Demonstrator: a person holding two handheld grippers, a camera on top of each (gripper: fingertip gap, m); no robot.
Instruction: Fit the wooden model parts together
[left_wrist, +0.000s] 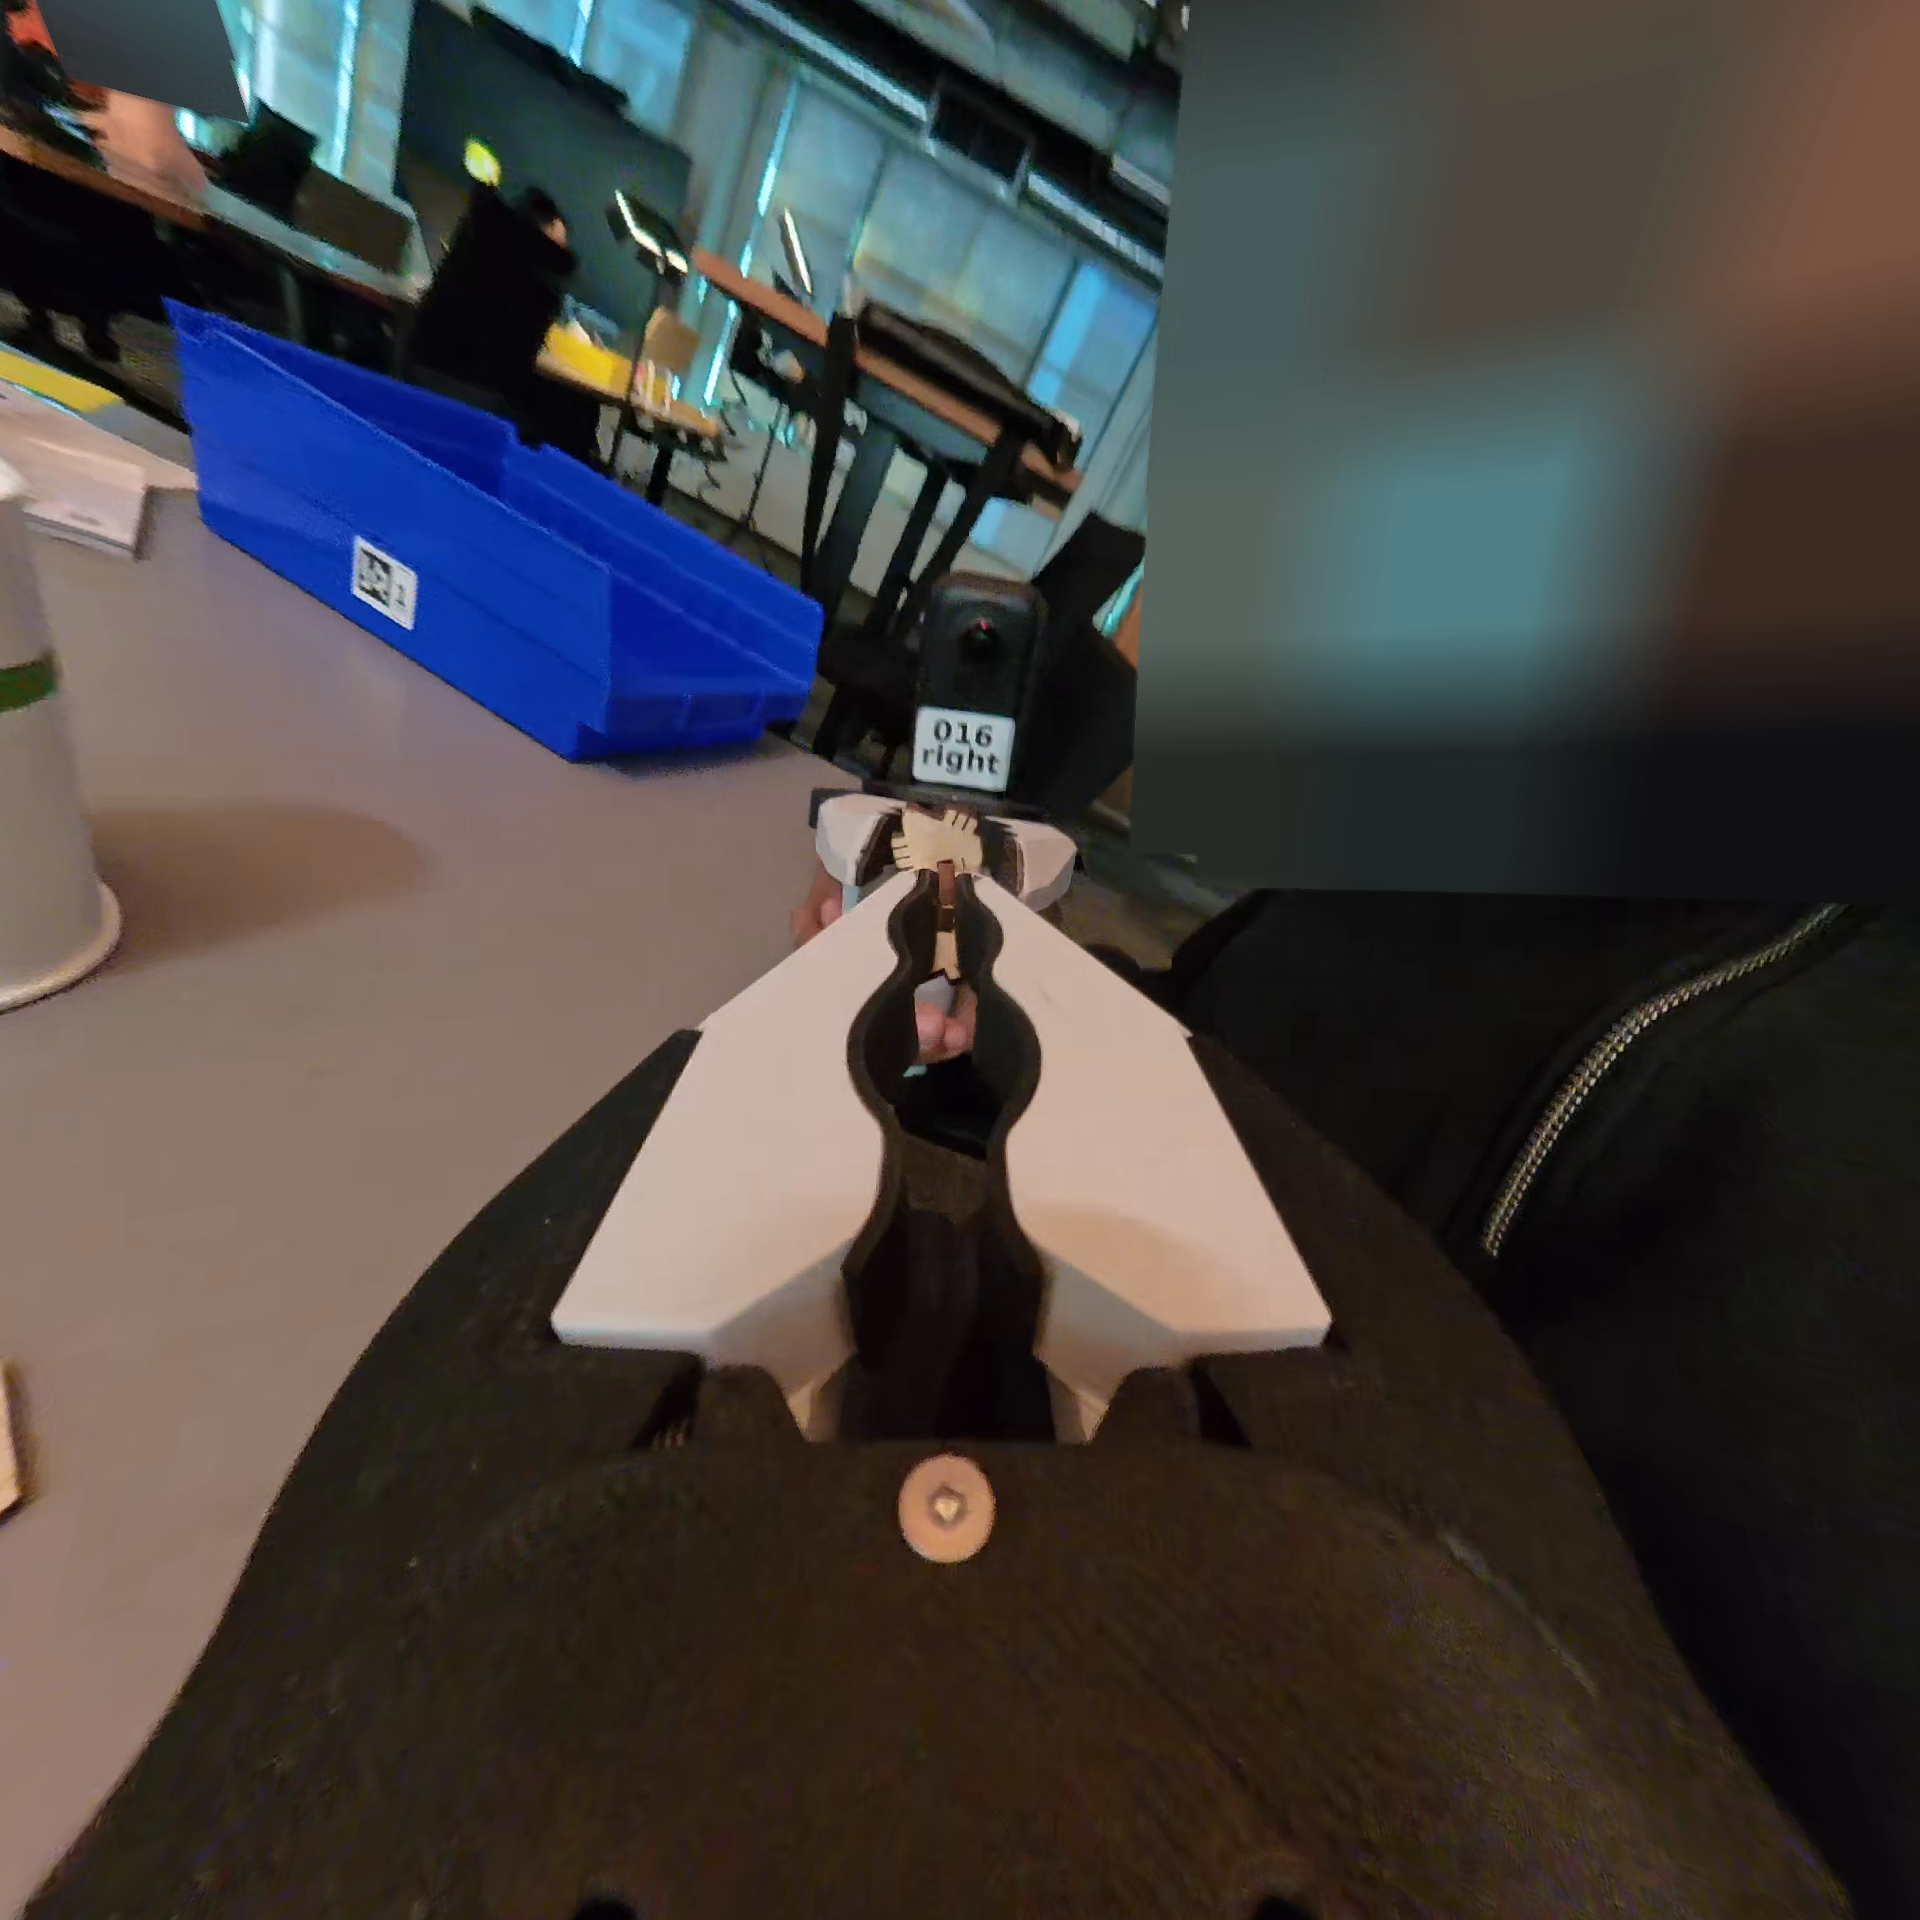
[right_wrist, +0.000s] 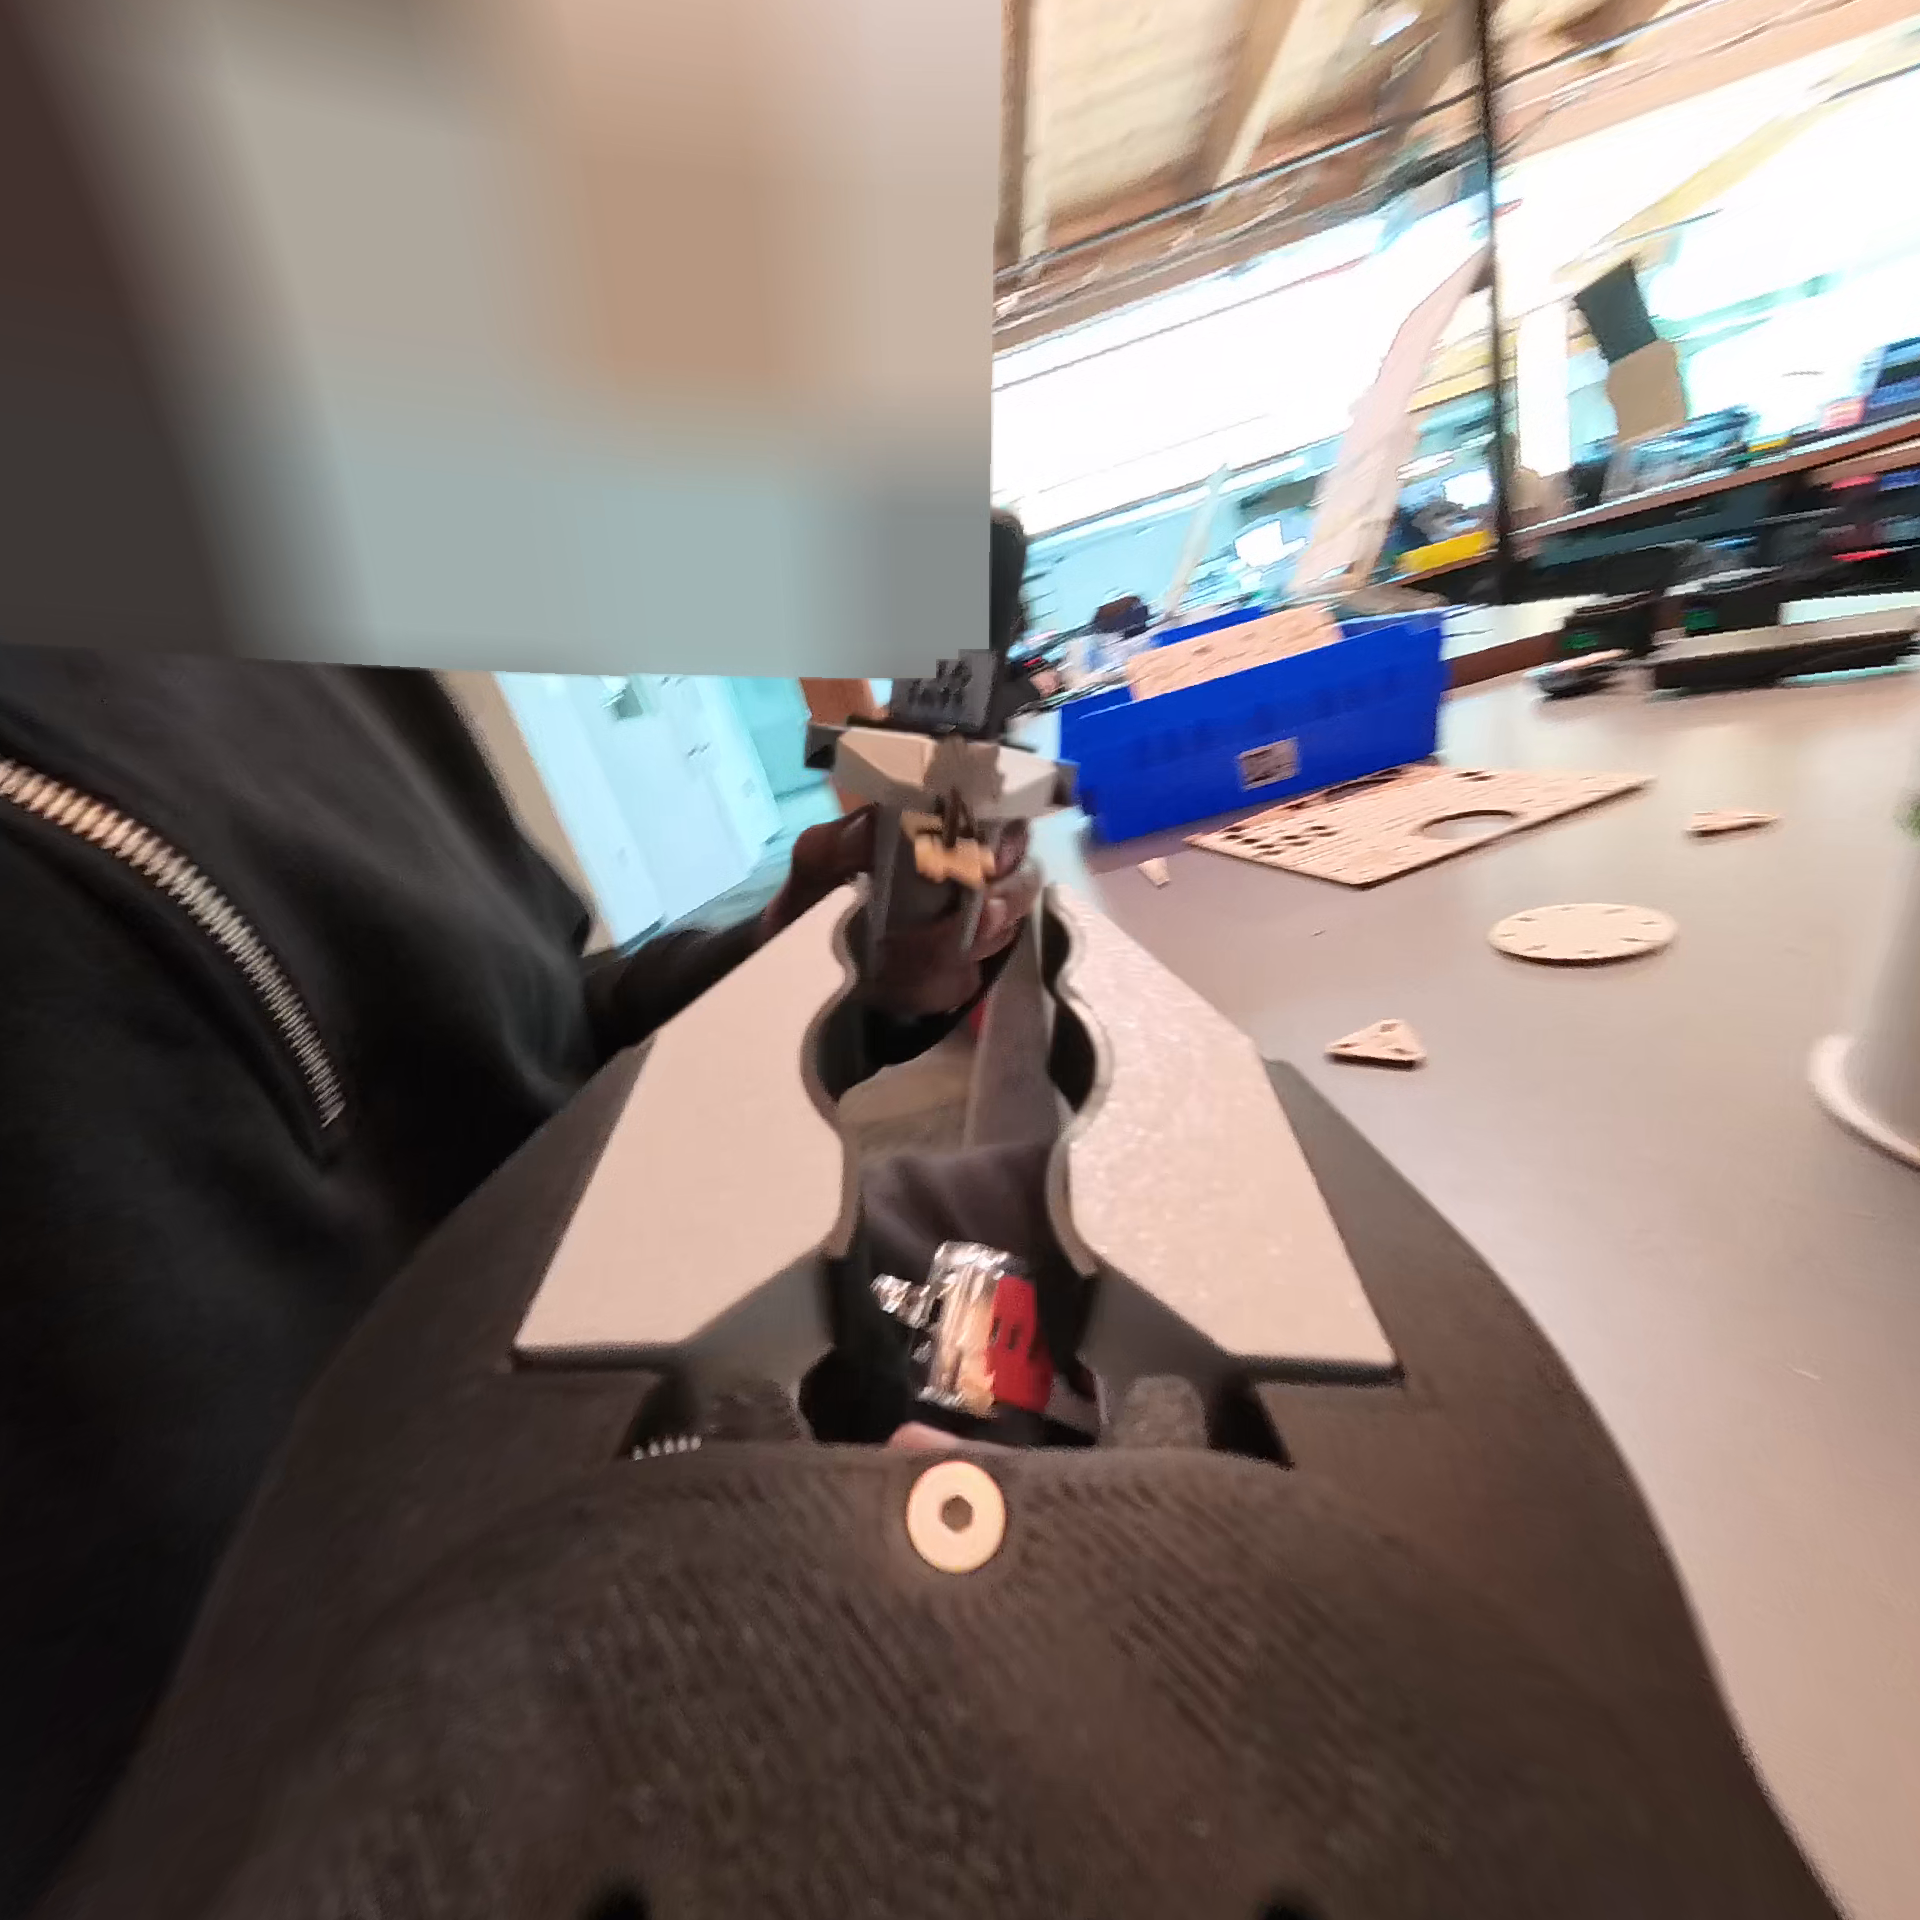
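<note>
My left gripper is shut on a thin, pale wooden assembly: a flat strip seen edge-on between its white fingers, with a toothed, gear-like piece at its far end. In the right wrist view the same left gripper shows farther off, its tips closed on the toothed wooden piece. My right gripper faces it and is open; a gap shows between its pads. In the left wrist view its white fingers stand on either side of the toothed piece without pressing on it.
Both grippers are above the near edge of a grey table. On it are a blue bin, a white cup, a wooden sheet with cut-outs, a wooden disc and a triangular piece. A person's black zipped jacket is close by. Left and right tips are no more than a few centimetres apart.
</note>
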